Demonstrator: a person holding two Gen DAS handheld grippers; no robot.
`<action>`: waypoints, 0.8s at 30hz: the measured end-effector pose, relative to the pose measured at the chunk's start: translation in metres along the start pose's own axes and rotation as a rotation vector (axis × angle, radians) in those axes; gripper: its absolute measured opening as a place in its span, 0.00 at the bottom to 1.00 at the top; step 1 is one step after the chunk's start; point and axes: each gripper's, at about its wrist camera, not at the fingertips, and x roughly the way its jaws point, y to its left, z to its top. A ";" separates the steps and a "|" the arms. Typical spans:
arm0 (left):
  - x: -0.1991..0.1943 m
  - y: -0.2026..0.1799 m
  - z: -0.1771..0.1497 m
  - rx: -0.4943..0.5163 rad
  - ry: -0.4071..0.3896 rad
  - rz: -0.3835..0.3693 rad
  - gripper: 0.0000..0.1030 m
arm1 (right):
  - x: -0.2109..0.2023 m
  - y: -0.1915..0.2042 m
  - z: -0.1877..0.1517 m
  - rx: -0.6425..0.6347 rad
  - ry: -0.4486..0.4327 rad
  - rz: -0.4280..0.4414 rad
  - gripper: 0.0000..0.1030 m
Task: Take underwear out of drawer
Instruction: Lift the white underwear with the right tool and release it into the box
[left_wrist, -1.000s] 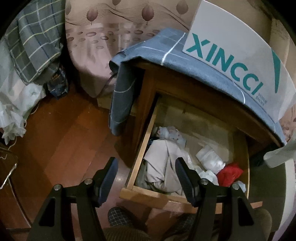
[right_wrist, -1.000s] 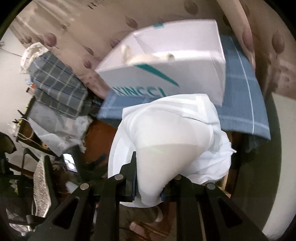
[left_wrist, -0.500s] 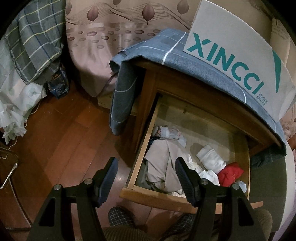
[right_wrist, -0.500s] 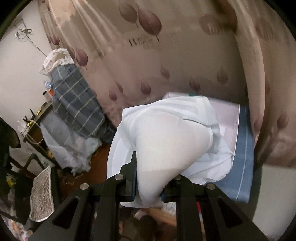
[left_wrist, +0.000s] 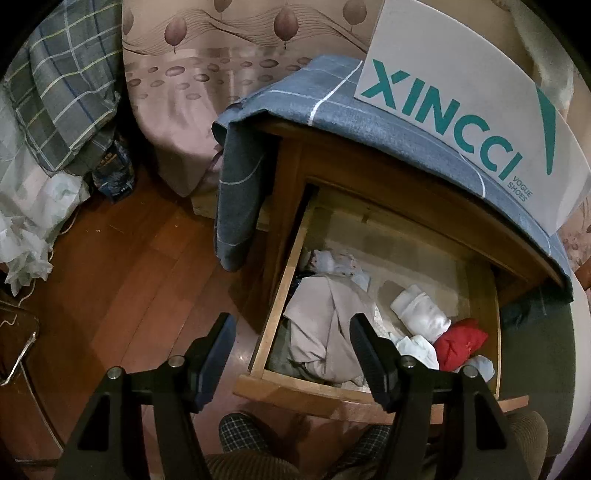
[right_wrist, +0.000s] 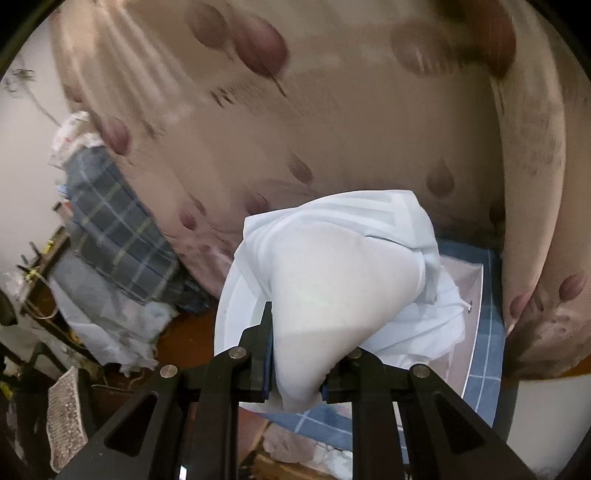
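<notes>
Right tool (right_wrist: 295, 350) is clamped on the white underwear (right_wrist: 343, 280), pinching a bunched fold low down; the rest of the cloth balloons up and forward past the fingers, hanging free, touching nothing I can confirm. In the right wrist view it sits above the white shoe box (right_wrist: 469, 325) and the blue cloth (right_wrist: 491, 332) covering the nightstand top, with the curtain (right_wrist: 332, 122) behind, so the garment looks fully out of the drawer (left_wrist: 369, 391). Left tool (left_wrist: 291, 354) has its fingers spread apart and holds nothing; it hovers over the drawer's front-left corner, looking down. Drawer is pulled open; beige garment (left_wrist: 325, 325) along its left wall, white roll (left_wrist: 421, 310) mid-right, red item (left_wrist: 460, 339) by the front-right corner. Key relation: remaining contents lie straight ahead and below the left tool, beige piece nearest, running front to back. Left is the nearer tool for any further pick; right is occupied and needs a drop spot first. Judgement: extraction step essentially done.
</notes>
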 end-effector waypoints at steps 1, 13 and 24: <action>0.000 0.001 0.000 -0.002 0.002 -0.005 0.64 | 0.012 -0.007 -0.003 0.006 0.022 -0.018 0.16; 0.002 0.002 0.000 -0.015 -0.003 -0.020 0.64 | 0.096 -0.061 -0.037 -0.007 0.233 -0.161 0.18; 0.002 0.000 0.000 -0.006 0.001 -0.009 0.64 | 0.116 -0.078 -0.070 0.043 0.315 -0.186 0.44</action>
